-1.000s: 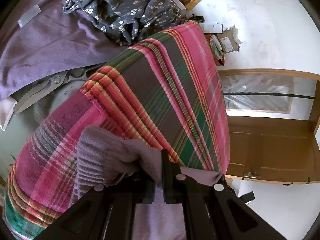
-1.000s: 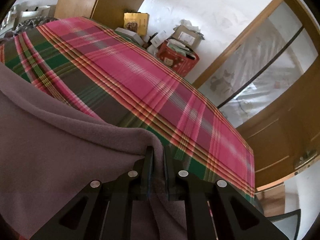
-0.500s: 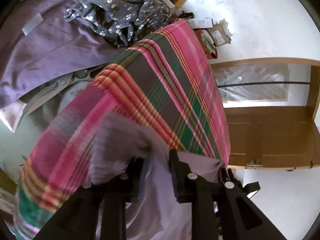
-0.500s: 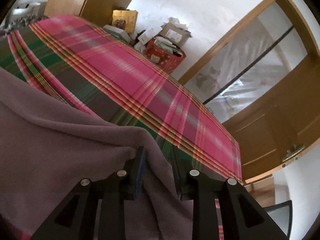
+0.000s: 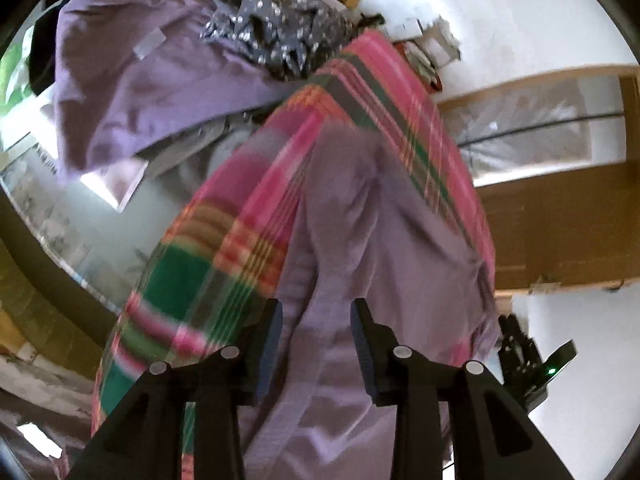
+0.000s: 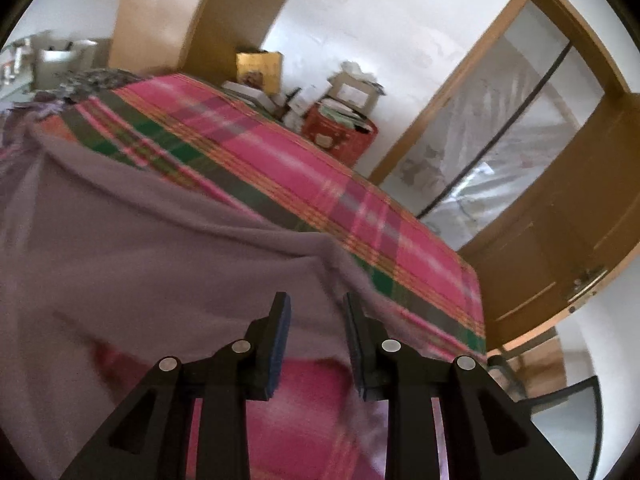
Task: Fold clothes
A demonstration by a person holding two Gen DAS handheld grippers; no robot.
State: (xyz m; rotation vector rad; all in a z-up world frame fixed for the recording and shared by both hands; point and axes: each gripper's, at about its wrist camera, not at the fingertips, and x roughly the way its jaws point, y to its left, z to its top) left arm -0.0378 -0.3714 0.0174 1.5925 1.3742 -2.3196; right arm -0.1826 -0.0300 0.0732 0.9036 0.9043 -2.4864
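Note:
A mauve knit garment (image 5: 380, 240) lies spread on a pink and green plaid cloth (image 5: 192, 280) that covers the work surface. My left gripper (image 5: 317, 308) hovers just above the garment's near part, its jaws opening, the fabric below them and not pinched. In the right wrist view the same garment (image 6: 140, 240) covers the left half of the plaid cloth (image 6: 280, 152), with its folded edge running across. Over the garment's near right corner, my right gripper (image 6: 316, 300) has its jaws opening too, with nothing pressed between the pads.
A larger purple cloth (image 5: 140, 80) and a crumpled dark floral garment (image 5: 280, 28) lie past the plaid cloth's far end. Boxes and a red container (image 6: 340, 128) are stacked by the white wall. A wooden sliding door (image 6: 560, 220) stands to the right.
Both grippers were shut on the mauve garment's edge; both have let go and drawn back and upward. The garment now lies loose on the plaid cloth.

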